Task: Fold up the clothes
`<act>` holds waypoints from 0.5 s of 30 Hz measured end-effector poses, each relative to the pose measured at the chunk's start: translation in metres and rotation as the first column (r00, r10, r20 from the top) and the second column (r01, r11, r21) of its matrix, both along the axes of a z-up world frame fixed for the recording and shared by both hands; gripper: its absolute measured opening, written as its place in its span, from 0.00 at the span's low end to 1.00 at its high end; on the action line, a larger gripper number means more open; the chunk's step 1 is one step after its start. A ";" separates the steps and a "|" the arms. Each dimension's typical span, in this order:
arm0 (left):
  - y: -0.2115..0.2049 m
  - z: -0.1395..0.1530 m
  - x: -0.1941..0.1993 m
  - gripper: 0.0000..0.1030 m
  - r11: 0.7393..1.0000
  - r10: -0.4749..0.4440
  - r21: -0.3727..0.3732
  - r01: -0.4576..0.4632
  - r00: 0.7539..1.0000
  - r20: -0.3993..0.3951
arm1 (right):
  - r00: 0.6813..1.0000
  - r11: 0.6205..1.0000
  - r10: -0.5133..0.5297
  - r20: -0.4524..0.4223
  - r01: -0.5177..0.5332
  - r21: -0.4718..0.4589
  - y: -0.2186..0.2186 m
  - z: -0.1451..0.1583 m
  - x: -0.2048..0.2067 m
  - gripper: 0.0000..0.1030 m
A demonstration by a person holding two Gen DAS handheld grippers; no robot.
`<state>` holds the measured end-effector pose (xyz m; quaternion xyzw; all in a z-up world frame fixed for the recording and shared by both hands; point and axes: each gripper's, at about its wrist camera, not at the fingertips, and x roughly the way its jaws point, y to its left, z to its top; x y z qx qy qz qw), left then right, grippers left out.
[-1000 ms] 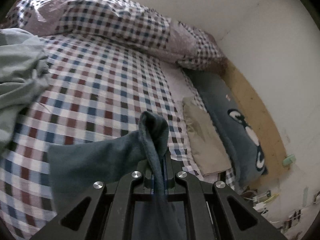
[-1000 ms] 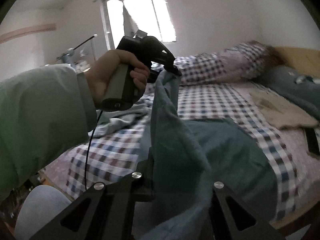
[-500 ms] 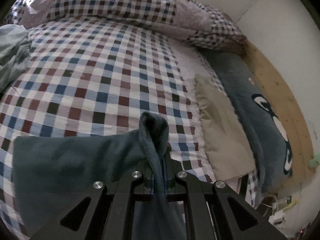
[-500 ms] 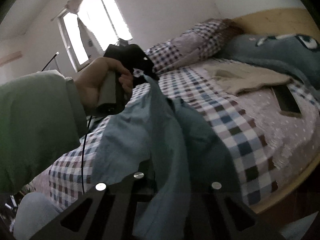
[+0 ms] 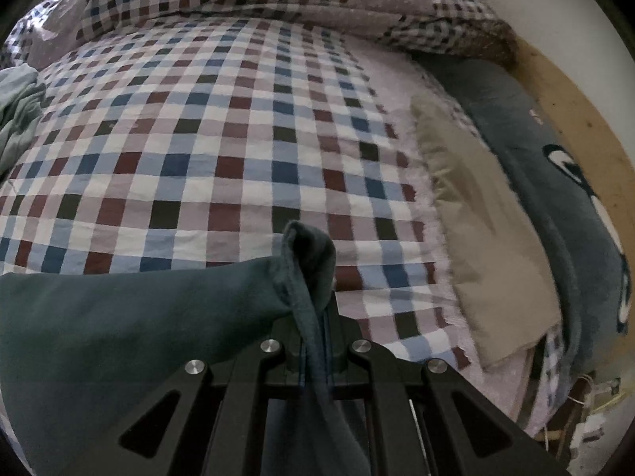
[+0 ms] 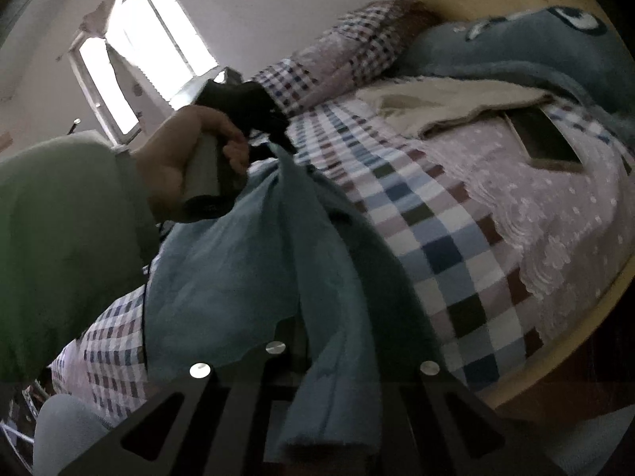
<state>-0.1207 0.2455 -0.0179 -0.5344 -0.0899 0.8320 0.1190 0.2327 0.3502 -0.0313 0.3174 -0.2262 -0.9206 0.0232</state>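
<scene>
Because each gripper pinches a separate edge, the blue-grey garment [image 5: 131,317] hangs spread between them over the near edge of the bed [image 5: 238,139]. Left gripper [image 5: 313,317] jaws clamped on a hem fold. Right gripper [image 6: 317,341] likewise clamped on cloth, presumably for laying flat.

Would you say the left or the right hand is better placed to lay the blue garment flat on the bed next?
Probably left: the left gripper pinches the blue garment's edge over open checked bedspread.
</scene>
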 end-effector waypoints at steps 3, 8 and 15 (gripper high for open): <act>0.006 -0.006 -0.002 0.05 1.000 -0.007 -0.025 0.007 1.000 0.002 | 0.999 0.999 -0.034 0.034 0.035 -0.010 0.009 -0.007 0.002 0.00; 0.011 -0.004 -0.001 0.17 0.999 -0.029 -0.026 0.028 1.000 -0.011 | 0.990 0.996 -0.089 0.113 0.090 -0.004 0.021 -0.023 -0.003 0.02; -0.015 0.035 0.003 0.64 0.994 -0.038 0.101 0.049 0.994 -0.105 | 0.949 0.972 -0.234 0.211 0.234 0.025 0.046 -0.036 -0.001 0.20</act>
